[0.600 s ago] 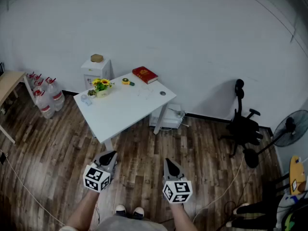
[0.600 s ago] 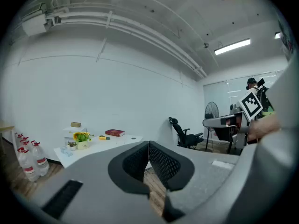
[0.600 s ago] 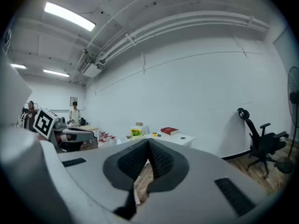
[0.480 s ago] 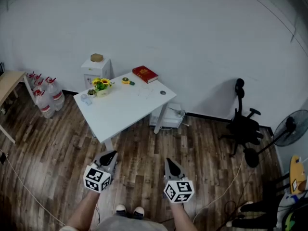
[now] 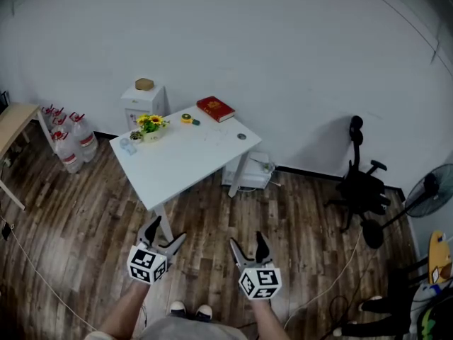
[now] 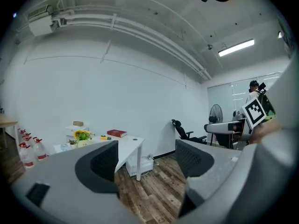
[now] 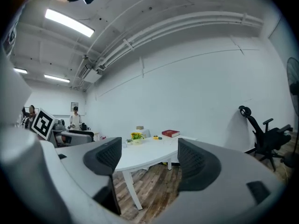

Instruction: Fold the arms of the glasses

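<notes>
Glasses (image 5: 213, 136) show only as a faint shape on the far white bench (image 5: 177, 168), near the red book (image 5: 214, 108). The left hand-held gripper (image 5: 167, 231) and right hand-held gripper (image 5: 248, 241) hang spread and empty, well apart from them. Likely best: approach, steady the frame, fold each arm gently.

White wall (image 5: 283, 48) above dark wood floor (image 5: 85, 218). A white table (image 5: 177, 165) stands near it, a black chair (image 5: 357, 186) and fan (image 5: 432, 190) to the right; strip lights (image 7: 69, 22) glow overhead.
</notes>
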`<state>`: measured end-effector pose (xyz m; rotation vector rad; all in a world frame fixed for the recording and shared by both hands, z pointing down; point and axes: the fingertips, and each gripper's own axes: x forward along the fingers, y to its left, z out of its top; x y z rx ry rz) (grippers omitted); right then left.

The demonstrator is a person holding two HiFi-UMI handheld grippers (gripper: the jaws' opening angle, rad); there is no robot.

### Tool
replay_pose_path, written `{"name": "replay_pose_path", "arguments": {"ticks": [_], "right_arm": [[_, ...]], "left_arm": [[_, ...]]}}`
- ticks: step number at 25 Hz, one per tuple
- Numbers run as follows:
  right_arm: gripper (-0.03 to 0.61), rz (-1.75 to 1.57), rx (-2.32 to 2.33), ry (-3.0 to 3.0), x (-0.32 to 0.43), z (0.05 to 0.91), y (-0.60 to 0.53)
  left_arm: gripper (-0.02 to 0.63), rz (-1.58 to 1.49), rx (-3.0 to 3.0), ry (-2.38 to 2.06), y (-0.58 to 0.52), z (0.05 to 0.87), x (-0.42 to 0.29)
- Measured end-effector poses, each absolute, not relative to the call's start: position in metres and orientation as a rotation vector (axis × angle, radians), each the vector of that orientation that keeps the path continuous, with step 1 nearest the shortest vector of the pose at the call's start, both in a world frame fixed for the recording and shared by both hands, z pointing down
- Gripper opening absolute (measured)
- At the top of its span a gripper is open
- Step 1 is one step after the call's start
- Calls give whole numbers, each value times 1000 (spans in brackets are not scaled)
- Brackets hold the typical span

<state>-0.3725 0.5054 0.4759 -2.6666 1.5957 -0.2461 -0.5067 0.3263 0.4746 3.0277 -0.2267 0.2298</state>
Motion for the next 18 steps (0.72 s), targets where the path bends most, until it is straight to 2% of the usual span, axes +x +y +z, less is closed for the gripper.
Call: {"name": "replay_pose_path", "arguments": {"ticks": [6, 18], "right_arm": [[364, -283, -2640, 1603, -354, 487, 514], [337, -321, -2567, 1657, -301, 489, 510]], "left_arm": [[362, 259, 3037, -108, 353, 482, -484], [360, 240, 2986, -191, 341, 486, -446]]}}
